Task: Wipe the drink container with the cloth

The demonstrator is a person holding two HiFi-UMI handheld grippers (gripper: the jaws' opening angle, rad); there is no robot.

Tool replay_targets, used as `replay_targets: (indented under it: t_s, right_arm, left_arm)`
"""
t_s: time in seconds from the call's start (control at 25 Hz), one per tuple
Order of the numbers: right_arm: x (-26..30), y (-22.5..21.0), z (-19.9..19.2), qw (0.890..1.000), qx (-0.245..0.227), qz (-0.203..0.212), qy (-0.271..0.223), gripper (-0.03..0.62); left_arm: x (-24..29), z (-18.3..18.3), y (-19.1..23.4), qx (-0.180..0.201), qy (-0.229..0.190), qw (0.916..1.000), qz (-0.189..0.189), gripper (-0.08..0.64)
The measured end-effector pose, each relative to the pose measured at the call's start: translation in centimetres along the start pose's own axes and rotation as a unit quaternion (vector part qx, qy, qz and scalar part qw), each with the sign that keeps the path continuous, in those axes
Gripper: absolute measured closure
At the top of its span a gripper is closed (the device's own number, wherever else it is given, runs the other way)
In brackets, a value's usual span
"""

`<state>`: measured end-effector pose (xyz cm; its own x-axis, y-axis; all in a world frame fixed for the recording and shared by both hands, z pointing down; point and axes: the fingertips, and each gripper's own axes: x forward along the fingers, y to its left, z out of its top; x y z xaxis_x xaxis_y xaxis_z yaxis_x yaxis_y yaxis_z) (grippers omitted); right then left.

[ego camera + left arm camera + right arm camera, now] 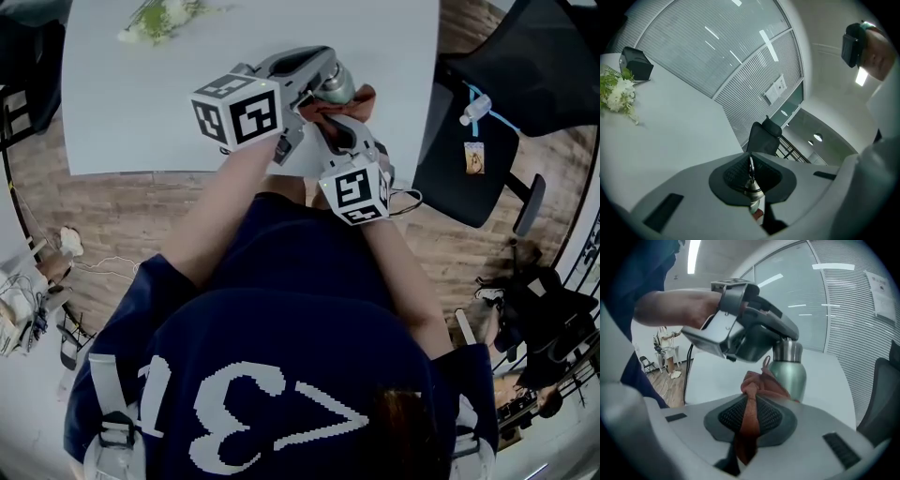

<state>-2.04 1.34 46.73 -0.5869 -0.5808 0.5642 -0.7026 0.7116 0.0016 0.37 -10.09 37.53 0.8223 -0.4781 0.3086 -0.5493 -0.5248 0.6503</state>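
We are in an office meeting room: a long white tabletop point(122, 112), a black swivel chair point(763, 137), glass partitions point(708, 56) with blinds, recessed ceiling lights point(818, 137), wood-look floor point(122, 216).

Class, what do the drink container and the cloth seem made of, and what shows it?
Drink container: probably metal, satin green body, bare silvery neck, soft sheen. Cloth: likely textile, matt rust-brown, bunched in limp folds.
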Motion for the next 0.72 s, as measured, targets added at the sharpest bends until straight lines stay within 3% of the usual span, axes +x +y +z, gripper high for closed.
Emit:
replay_targets:
  t_s: [0.24,0.32,0.44,0.56,0.72]
  right_arm:
    - [-0.4,-0.2,6.0,0.996,-0.062,-0.024,-0.061,0.529]
    - [0.2,-0.1,5.4,0.996,-0.066,-0.021,-0.049,0.529]
    - [1.7,0.7,1.8,0.998,-0.065,-0.002,0.012,0.531]
    - [2.5,1.4,-1.6,0.997,-0.039,0.029,0.055,0.531]
    - [0.4,-0.2,0.7,0.999,0.028,0.038,-0.022,0.531]
  left_arm:
    - [0.0,0.1,0.2,0.025,0.006,0.9996,0.014,0.537]
    - [-0.1,0.1,0.3,0.025,0.006,0.9996,0.014,0.537]
    - [-0.3,0.1,0.3,0.009,-0.002,0.9999,0.009,0.537]
    - [-0.4,0.0,0.2,0.006,-0.004,0.9999,0.007,0.537]
    - [-0.5,0.1,0.4,0.012,-0.006,0.9999,0.01,0.537]
